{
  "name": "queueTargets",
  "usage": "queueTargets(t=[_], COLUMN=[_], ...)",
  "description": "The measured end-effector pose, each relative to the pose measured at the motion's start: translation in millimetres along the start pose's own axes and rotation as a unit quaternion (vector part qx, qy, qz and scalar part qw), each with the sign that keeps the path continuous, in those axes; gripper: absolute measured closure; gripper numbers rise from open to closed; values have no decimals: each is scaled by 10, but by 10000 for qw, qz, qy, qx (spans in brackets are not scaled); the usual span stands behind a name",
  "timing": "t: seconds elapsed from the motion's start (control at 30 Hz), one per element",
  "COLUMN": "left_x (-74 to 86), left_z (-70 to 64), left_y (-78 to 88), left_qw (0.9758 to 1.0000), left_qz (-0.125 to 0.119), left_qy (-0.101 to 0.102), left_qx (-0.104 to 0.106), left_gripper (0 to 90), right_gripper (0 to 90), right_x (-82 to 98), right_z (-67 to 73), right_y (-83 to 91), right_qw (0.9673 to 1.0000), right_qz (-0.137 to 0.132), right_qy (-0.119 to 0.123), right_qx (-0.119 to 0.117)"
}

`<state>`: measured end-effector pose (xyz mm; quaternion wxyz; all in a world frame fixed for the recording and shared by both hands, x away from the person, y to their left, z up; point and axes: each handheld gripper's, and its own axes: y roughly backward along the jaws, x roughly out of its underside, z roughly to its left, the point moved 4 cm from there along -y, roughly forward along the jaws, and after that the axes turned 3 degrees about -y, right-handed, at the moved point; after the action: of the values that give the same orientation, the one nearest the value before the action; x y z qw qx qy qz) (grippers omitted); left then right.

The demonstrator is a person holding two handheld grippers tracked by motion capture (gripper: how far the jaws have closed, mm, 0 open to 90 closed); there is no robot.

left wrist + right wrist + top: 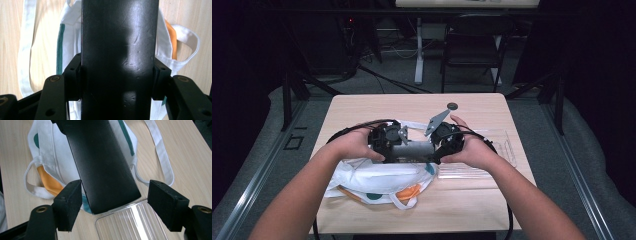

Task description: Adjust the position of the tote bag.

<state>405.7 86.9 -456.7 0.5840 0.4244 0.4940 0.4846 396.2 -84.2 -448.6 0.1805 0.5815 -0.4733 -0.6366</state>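
A long flat black box (120, 50) hangs level above the table between my two grippers. My left gripper (117, 77) is shut on one end, both pads pressed against its sides. Its other end (100, 162) lies between the jaws of my right gripper (115, 202), which stands open: the left pad is at the box's edge and the right pad is well clear of it. In the high view the box (412, 150) looks grey, with the left gripper (399, 149) and right gripper (433, 150) facing each other across it. Below it lies a white tote bag (377, 180) with orange and green print.
A clear ribbed plastic tray (484, 157) lies on the wooden table (362, 105) under my right hand, its end also in the right gripper view (130, 225). A small dark round disc (452, 106) sits near the table's far edge. A chair stands beyond the table.
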Motion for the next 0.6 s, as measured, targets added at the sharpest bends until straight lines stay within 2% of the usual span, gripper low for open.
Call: queueTargets(t=[0.2,0.4,0.6], left_x=[-70,-164,-232], left_z=[-10,-7,-29], left_y=[-25,-15,-12], left_qw=[10000,9996,9994], left_qz=[-15,-71,-130], left_qy=[-88,-264,-311], left_qx=[-8,-60,-23], left_gripper=[424,424,424], right_gripper=[262,262,263], right_x=[3,3,6], right_z=[17,44,53], right_y=[-26,-70,-97], right_qw=[9999,9997,9996], right_qz=[70,118,175], right_qy=[52,123,136], right_qx=[-82,-153,-194])
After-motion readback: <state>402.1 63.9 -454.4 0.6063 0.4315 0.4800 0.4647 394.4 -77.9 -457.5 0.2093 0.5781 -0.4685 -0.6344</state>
